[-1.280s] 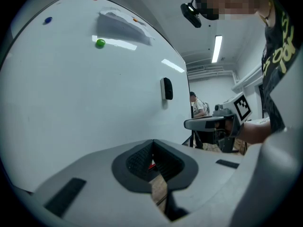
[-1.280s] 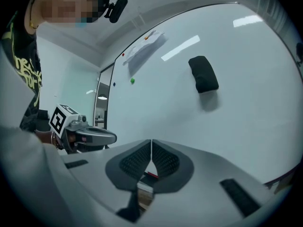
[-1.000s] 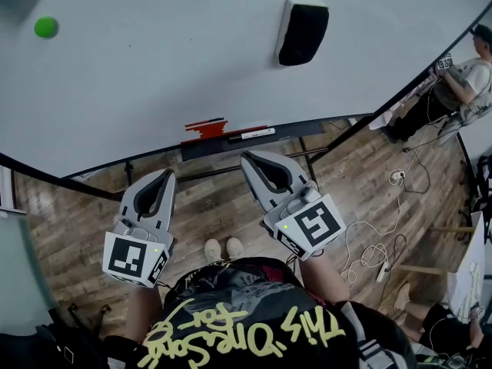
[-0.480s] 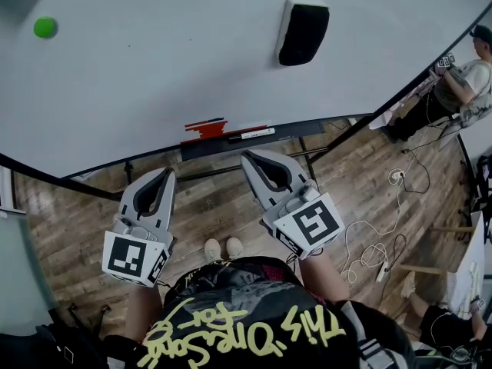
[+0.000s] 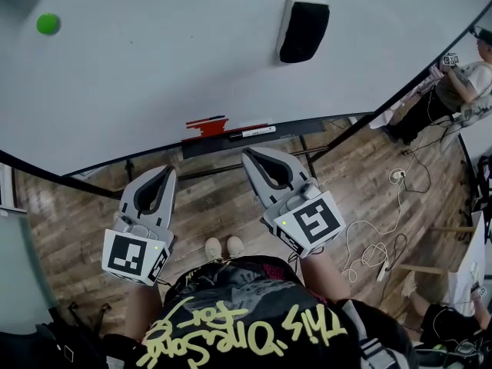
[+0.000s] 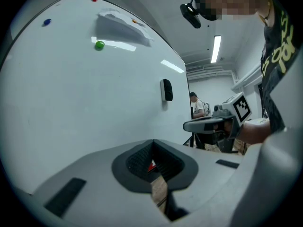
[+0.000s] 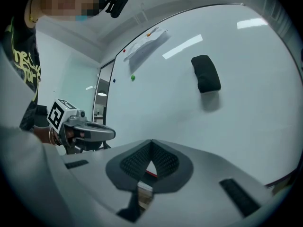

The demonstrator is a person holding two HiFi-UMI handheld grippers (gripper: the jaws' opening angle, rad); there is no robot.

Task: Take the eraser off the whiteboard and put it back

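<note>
Head view looks steeply down the whiteboard (image 5: 154, 75), where the black eraser (image 5: 302, 33) sits stuck to the board face, high and toward the right, well apart from both grippers. A green magnet (image 5: 48, 24) is fixed far off at the upper left of the board. Below the board's lower edge runs a tray (image 5: 231, 143) carrying a red marker (image 5: 204, 124) and a white one, and beneath it lies the wooden floor (image 5: 84, 221) with a white cable (image 5: 369, 246) trailing across it. The left gripper (image 5: 167, 172) and the right gripper (image 5: 250, 158) are held side by side below the tray, both pointing toward the board, neither touching it. In the left gripper view the left gripper (image 6: 152, 143) has its jaws pressed together at the tips with nothing between them; the eraser (image 6: 166, 90) shows small and upright on the board beyond, and the right gripper (image 6: 187, 125) juts in from the right. The right gripper view shows the right gripper (image 7: 151, 143) likewise closed and empty, with the eraser (image 7: 206, 73) on the board above and to the right of its tips. A second person (image 5: 461, 83) stands past the board's right end.
</note>
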